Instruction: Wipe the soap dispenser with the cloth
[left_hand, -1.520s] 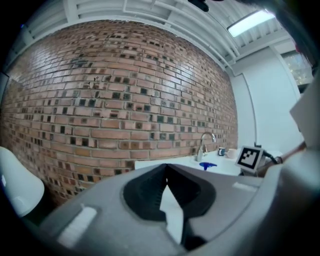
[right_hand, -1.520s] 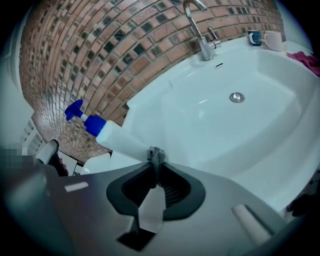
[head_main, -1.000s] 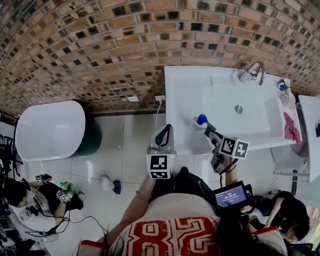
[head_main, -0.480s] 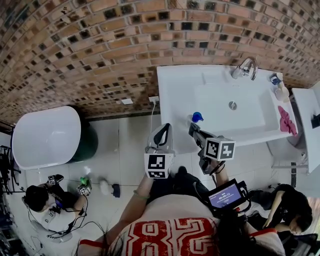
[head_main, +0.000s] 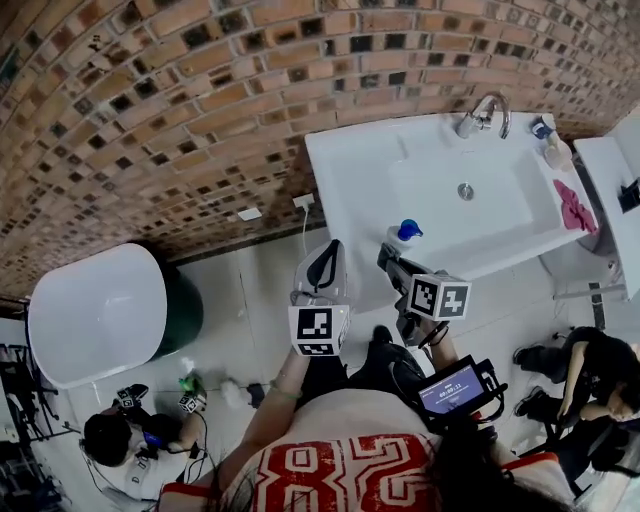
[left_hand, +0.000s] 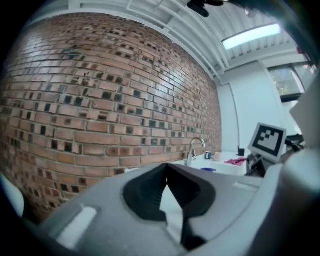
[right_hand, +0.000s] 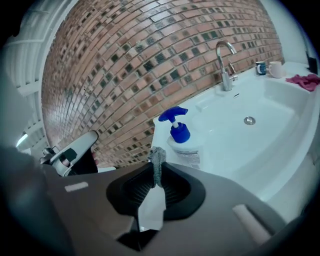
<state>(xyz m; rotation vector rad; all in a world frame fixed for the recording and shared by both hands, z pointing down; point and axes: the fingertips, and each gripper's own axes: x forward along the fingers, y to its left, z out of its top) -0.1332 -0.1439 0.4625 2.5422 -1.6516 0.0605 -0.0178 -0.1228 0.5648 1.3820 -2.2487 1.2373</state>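
Note:
The soap dispenser, a white bottle with a blue pump, stands at the front left corner of the white sink. My right gripper is just in front of it and not touching. In the right gripper view the dispenser is straight ahead of the right gripper, which is shut on a small grey cloth that sticks out past the tips. My left gripper hangs over the floor to the left of the sink. In its own view the left gripper is shut and holds nothing.
A chrome faucet and a cup are at the back of the sink, with a pink cloth on its right rim. A white tub stands at left. One person crouches lower left, another at right.
The head view has turned, so the sink sits higher and further left. My right gripper has drawn slightly left, nearer the dispenser. Both grippers stay shut.

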